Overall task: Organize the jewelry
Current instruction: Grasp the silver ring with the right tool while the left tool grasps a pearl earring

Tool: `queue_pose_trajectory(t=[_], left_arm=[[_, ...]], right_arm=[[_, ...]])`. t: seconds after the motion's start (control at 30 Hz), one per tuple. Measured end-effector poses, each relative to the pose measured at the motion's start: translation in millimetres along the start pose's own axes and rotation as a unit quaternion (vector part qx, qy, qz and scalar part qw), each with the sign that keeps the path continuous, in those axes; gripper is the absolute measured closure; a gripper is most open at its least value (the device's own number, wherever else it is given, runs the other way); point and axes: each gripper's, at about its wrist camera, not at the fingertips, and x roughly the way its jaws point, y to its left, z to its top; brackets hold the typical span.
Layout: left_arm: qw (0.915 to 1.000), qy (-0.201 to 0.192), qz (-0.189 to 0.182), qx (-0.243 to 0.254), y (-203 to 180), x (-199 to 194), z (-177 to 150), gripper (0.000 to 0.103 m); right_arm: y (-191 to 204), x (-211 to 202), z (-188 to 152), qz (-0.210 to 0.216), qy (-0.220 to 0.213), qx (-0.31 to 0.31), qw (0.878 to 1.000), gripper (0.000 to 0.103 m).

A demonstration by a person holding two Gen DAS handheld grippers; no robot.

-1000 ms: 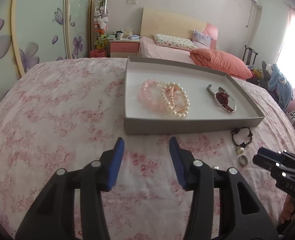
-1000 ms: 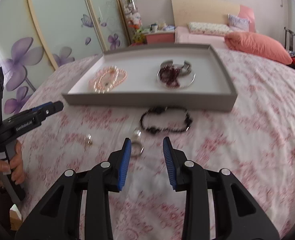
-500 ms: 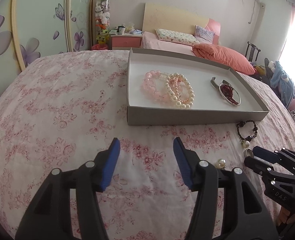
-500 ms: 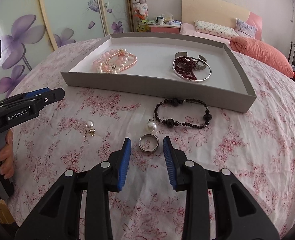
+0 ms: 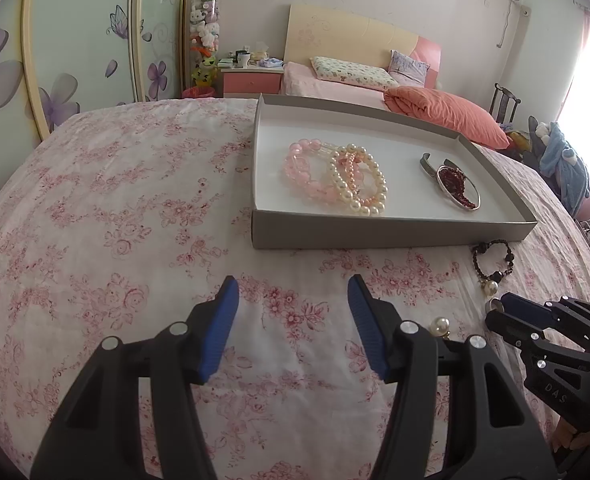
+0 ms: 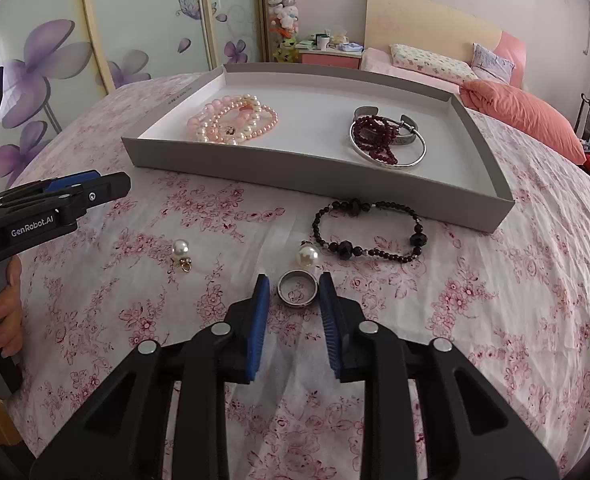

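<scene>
- Ring (image 6: 297, 288): silver band, lying flat on the floral bedspread (image 6: 495, 300) with its hole facing up; being round, it shows no long axis. It sits between the two blue tips of the right gripper (image 6: 293, 294), a narrow gap on each side, neither pad clearly touching it.
- Right gripper: jaws parted a little wider than the ring, holding nothing, tips low at the cloth.
- Left gripper (image 5: 293, 300): jaws spread wide, nothing between them, only bedspread beneath; it points toward the tray's near wall, well short of it.
- Tray (image 6: 223, 162): shallow grey box, white inside, set on the bedspread beyond the loose pieces, its long side running across the right wrist view.
- In the tray, left part: pink and pearl bead bracelets (image 6: 233, 120), overlapping in one heap.
- In the tray, right part: silver bangle (image 6: 417, 158) and a cuff with dark red beads (image 6: 375, 136) lying across them.
- Black bracelet (image 6: 369, 230): an oval loop on the cloth just outside the tray's near wall, long axis parallel to that wall, just beyond the ring.
- Pearl drop (image 6: 307, 256): just beside the ring's far edge, near the black bracelet.
- Second pearl drop (image 6: 181, 249): with a gold loop, lying apart to the ring's left, between the two grippers.
</scene>
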Motion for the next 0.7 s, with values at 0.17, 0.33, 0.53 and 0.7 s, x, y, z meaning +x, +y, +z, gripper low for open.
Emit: queue_pose_trajectory(t=[0.17,0.33,0.53,0.7], left_arm=[[1.0,0.001,-0.001,-0.002,-1,1,-1,0.047],[1.0,0.003,-0.003,0.001,-2,1,-1,0.047],[0.9997,0.004,-0.021,0.015,-16,-6,-3,0.042],[0.9982,0.007,-0.044,0.039,-37,-12,-8,0.039]], right_arm=[[0,0,-1,0.002,0.0,0.002,1.0,0.08],[-5,-5,-7,-0.006,-0.001,0.003,1.0,0.08],[-37,-10,-11,-0.051,-0.002,0.039,0.998,0.08],[-69,-13,-11,-0.087,-0.003,0.086,0.992,0.08]])
